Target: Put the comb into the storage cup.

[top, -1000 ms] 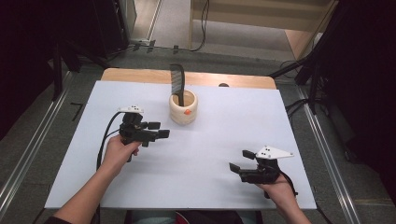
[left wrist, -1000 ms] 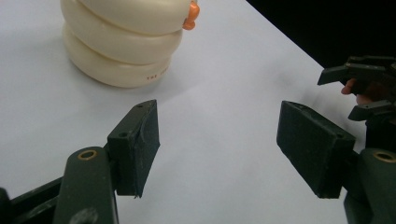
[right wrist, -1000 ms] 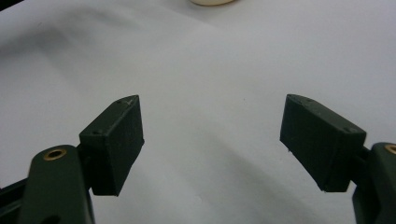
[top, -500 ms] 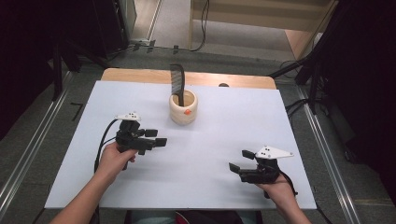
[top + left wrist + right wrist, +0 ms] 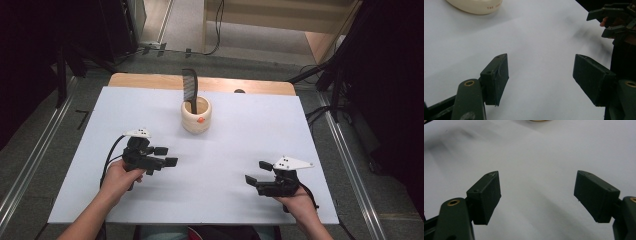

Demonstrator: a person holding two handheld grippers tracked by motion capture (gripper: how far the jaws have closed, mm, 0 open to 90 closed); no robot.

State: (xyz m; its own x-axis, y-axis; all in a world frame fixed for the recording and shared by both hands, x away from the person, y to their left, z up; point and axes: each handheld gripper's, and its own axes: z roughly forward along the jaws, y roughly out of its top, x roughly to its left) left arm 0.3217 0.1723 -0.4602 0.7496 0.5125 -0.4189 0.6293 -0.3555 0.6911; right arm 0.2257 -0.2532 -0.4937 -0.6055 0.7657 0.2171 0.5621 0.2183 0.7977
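- Table (image 5: 240, 145), white-topped, lies under both our grippers; beyond our fingertips it runs to a bare wooden strip at the far edge.
- Cup (image 5: 196, 115), cream with a small orange mark on its near side, stands ahead of the left gripper's fingers and a little toward the right-hand side, near but clearly apart from them. In the left gripper view its base (image 5: 475, 5) sits at the top left, well past the jaw tips.
- Comb (image 5: 190, 90), black, stands upright in the cup with its long axis close to vertical, handle down inside and toothed part rising above the rim. From our fingers it lies forward and above table level.
- Left gripper (image 5: 164, 156) rests low over the table with its fingers apart and nothing between them, pointing across toward the right-hand side, not at the cup.
- Right gripper (image 5: 254, 176) sits near the front edge, fingers also apart and empty, pointing toward the left hand; the cup is well apart from it, forward and across.
- We judge the left hand the nearer one for any reach to the comb. The move would turn on swinging those fingers forward and lifting them above the rim, so that they close across the comb's upright length, not along it.
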